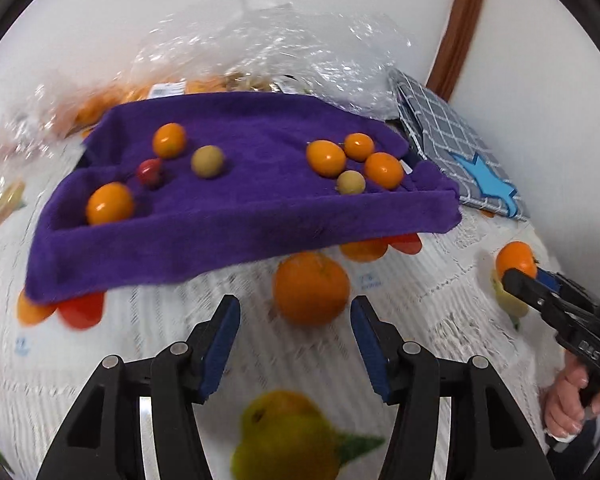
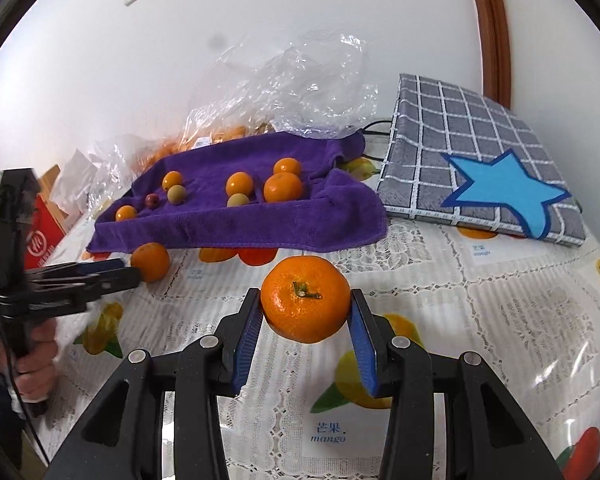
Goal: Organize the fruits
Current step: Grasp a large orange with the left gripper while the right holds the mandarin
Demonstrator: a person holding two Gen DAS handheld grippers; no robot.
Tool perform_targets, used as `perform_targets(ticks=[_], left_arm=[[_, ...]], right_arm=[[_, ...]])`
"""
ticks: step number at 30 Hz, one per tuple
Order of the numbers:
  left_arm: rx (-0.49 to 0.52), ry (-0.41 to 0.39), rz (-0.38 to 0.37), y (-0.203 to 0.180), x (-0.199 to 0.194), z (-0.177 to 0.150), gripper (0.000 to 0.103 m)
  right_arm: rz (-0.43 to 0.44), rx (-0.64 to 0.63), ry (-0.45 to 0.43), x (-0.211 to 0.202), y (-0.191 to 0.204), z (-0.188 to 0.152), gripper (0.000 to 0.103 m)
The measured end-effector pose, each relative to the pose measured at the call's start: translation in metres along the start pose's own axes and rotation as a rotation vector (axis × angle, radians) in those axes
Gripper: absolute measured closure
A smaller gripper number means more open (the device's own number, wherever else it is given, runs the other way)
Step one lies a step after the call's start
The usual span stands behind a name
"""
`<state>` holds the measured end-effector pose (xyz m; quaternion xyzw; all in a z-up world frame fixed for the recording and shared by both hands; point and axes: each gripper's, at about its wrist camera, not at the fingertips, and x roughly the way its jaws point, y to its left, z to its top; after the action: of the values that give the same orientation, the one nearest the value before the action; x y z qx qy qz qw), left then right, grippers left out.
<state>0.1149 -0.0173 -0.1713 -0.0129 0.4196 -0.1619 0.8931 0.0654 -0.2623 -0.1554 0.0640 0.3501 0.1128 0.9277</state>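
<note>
A purple towel (image 1: 228, 224) (image 2: 260, 224) lies over a tray and holds several small oranges, two tan round fruits and one small red fruit. A loose mandarin (image 1: 310, 288) (image 2: 150, 261) sits on the tablecloth in front of the towel. My left gripper (image 1: 295, 310) is open and empty just short of it, its jaws wide on either side. My right gripper (image 2: 305, 300) is shut on a second mandarin (image 2: 305, 299) and holds it above the table; it shows at the right edge of the left wrist view (image 1: 518, 276).
A clear plastic bag (image 2: 292, 88) with more fruit lies behind the towel by the wall. A grey checked mat with a blue star (image 2: 484, 164) lies at the right. A red box (image 2: 40, 236) stands at the left. The tablecloth (image 2: 440, 280) has printed fruit.
</note>
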Motion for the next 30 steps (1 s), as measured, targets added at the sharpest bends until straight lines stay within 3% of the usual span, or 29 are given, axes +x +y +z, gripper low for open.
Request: perform_targets(ticks=[3,5,7,15,20,30], left_arm=[[0.013,0.008,0.026,-0.007,0.009,0.004,0.049],[0.016,0.005,0.009,-0.009,0.009,0.006,0.063],[0.013,0.003,-0.007,-0.007,0.008,0.006,0.063],[-0.082,-0.063,-0.189,0.013,-0.005,0.002,0.063],[-0.150,-0.123,-0.145,0.024,-0.014,0.000,0.063],[-0.175,-0.233,-0.096,0.036,-0.036,0.002,0.063]], right_arm=[[0.020,0.016,0.020,0.004,-0.003,0.000,0.060],[0.041,0.023,0.021,0.004,-0.004,0.000,0.060],[0.058,0.025,0.022,0.005,-0.004,-0.001,0.060],[0.069,0.011,0.026,0.006,0.000,-0.001,0.060],[0.064,0.004,0.023,0.006,0.001,-0.001,0.060],[0.059,0.000,-0.015,0.000,0.005,0.001,0.060]])
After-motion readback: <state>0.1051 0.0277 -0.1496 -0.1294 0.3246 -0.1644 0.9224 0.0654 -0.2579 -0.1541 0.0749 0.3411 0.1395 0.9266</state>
